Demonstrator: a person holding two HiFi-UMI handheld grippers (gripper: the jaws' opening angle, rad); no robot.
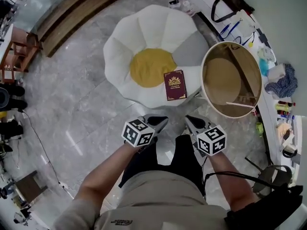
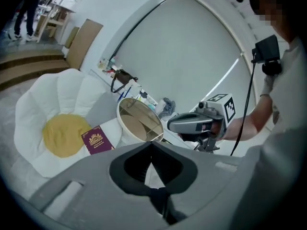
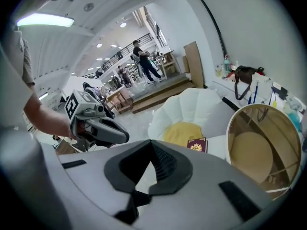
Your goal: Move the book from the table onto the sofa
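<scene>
As fingers (image 2: 163,166) meet, left gripper (image 1: 160,122) and right gripper (image 1: 190,120) hold nothing.

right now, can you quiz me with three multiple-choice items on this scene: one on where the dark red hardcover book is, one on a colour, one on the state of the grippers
1. Where does the dark red hardcover book lie?
A. on the round table
B. on the white petal-shaped sofa
C. on the grey floor

2. What colour is the sofa's round centre cushion?
A. yellow
B. blue
C. black

3. How do the left gripper and right gripper stand?
A. both wide open
B. left shut on the book
C. both shut, empty

Answers:
1 B: the book rests on a front petal beside the cushion.
2 A: the cushion shows yellow in all views.
3 C: each gripper view shows its jaws together with nothing between them.
</scene>
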